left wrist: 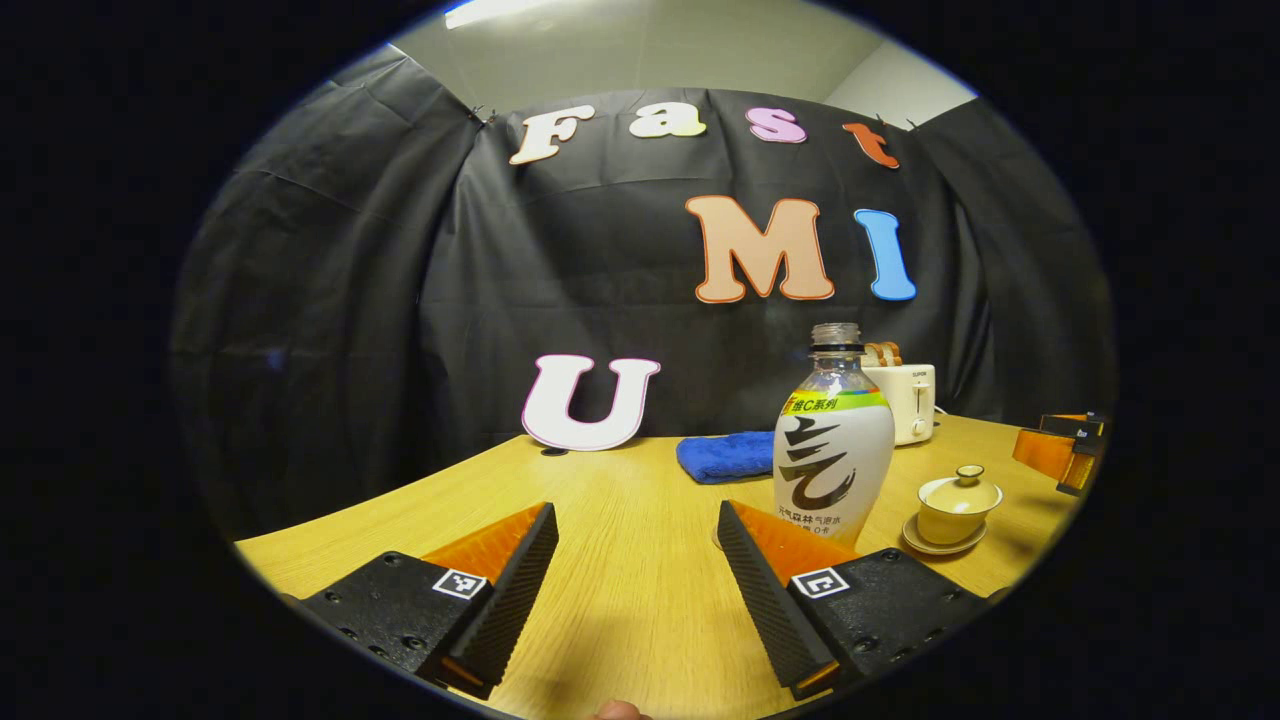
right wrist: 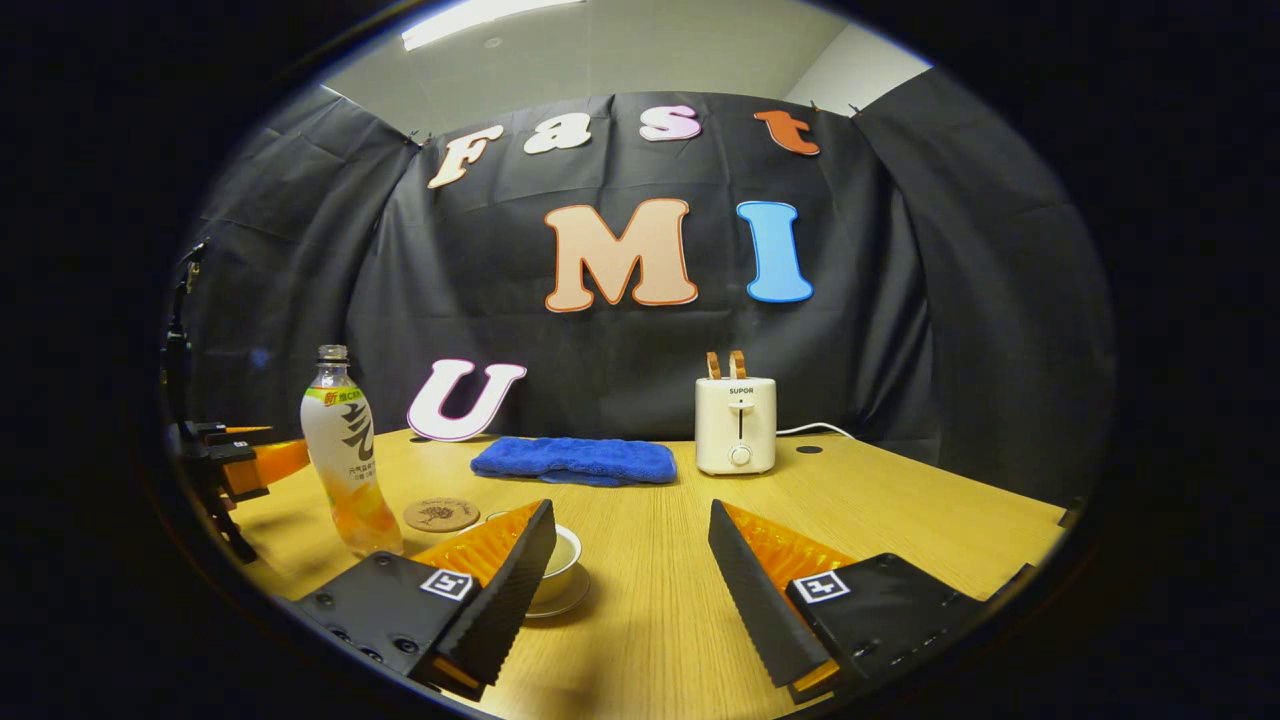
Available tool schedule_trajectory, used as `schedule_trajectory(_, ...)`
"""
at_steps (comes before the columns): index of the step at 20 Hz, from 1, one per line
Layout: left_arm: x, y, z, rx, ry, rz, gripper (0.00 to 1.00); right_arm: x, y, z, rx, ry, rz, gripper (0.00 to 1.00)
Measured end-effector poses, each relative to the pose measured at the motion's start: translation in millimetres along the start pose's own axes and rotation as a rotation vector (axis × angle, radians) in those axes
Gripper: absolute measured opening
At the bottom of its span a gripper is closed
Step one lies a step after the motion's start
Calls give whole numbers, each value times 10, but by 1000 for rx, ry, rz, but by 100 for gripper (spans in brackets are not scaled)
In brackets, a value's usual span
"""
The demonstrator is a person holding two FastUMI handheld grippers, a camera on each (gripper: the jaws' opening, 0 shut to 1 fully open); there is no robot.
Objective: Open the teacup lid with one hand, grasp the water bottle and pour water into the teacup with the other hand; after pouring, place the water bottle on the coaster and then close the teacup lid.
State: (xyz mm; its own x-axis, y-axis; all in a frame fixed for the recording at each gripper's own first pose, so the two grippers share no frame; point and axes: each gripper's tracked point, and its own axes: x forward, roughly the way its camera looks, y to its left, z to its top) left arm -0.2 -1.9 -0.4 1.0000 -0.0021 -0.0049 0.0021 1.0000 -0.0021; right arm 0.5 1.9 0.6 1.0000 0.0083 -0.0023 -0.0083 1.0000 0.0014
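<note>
- Nothing of the task is judged to be done: the teacup (left wrist: 958,508) is seen with its lid (left wrist: 961,489) still seated, on a saucer on the counter (left wrist: 620,560).
- The water bottle (left wrist: 832,440) is seen standing upright on the counter, its cap off and the neck open, apparently untouched.
- In the left gripper view the bottle is placed just beyond the right-hand finger of the left gripper (left wrist: 637,560), with the teacup a little farther off to its right.
- The jaws of the left gripper are held wide apart with nothing between them.
- The jaws of the right gripper (right wrist: 632,560) are likewise spread and empty; the teacup (right wrist: 562,552) is partly hidden behind its left-hand finger in the right gripper view.
- The coaster (right wrist: 441,514) is found bare, between bottle and teacup, so the bottle has not been set on it.
- All steps are judged to be left: lid lifted, bottle grasped, water poured, bottle set on the coaster, lid replaced.
- Writing: "SUPOR" can be read on the white toaster (right wrist: 736,424) at the back.
- The bottle's label carries large brush-style characters and a green band with small characters; these are not made out reliably.
- A folded blue cloth (right wrist: 575,460) is laid beside the toaster.
</note>
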Motion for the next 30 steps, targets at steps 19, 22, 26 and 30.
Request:
schedule_trajectory(19,0,-3,-11,-6,2,8,94,130,383,50,-21,55,97,99)
schedule_trajectory(22,-1,-6,-10,-6,2,4,94,184,548,0,-28,83,131,99)
schedule_trajectory(26,-2,-12,-8,-6,2,-2,94,261,699,-93,-51,119,159,96)
schedule_trajectory(30,-4,-20,-6,-6,1,-8,94,328,799,-125,-68,137,177,95)
